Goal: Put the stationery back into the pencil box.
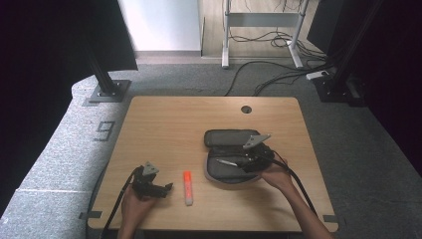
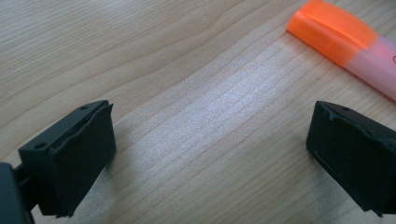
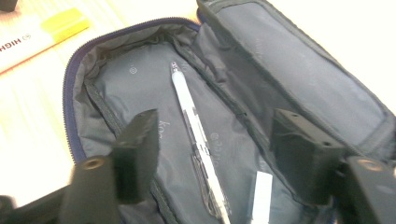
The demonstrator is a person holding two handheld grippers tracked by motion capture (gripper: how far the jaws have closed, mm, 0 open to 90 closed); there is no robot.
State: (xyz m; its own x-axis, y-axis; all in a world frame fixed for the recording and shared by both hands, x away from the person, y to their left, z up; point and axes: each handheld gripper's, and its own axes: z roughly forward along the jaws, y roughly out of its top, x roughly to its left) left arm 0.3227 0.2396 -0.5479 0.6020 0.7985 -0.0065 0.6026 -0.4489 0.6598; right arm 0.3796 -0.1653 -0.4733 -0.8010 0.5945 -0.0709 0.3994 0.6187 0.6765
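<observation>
high view: the open pencil case lies right of the desk centre, the right tool above it; the left tool rests near the orange highlighter. left gripper view: jaws wide apart over bare wood. right gripper view: jaws apart, gripping nothing, the white pen lying loose inside the case.

I count one table | one open pencil case | one white pen inside it | one orange highlighter | my two grippers: left gripper, right gripper
</observation>
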